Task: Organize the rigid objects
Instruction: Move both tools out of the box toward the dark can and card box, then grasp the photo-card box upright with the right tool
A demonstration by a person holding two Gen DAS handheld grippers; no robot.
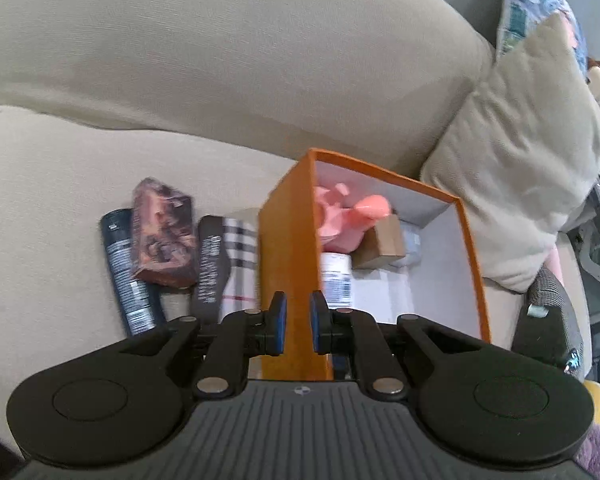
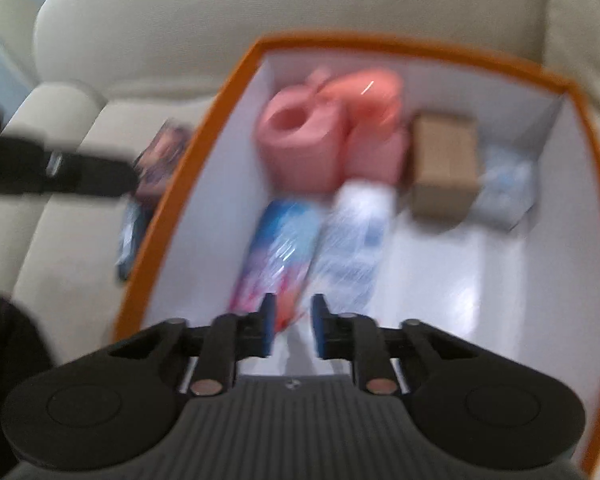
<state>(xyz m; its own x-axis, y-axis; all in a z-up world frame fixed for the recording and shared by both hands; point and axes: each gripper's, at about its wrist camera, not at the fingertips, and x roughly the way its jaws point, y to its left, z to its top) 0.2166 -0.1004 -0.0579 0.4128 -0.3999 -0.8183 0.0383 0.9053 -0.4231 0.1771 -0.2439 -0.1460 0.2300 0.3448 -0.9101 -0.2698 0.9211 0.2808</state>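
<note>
My left gripper [image 1: 298, 322] straddles the orange box [image 1: 286, 248] wall, unclenched. My right gripper [image 2: 293, 326] hangs empty, parted. The wrapped bar [image 1: 162, 236] at ten o'clock looks stiff, probably light; I'd pinch its long sides.

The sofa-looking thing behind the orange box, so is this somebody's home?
Probably a living room: a beige sofa with a loose cushion, and an orange box of household odds and ends on its seat.
</note>
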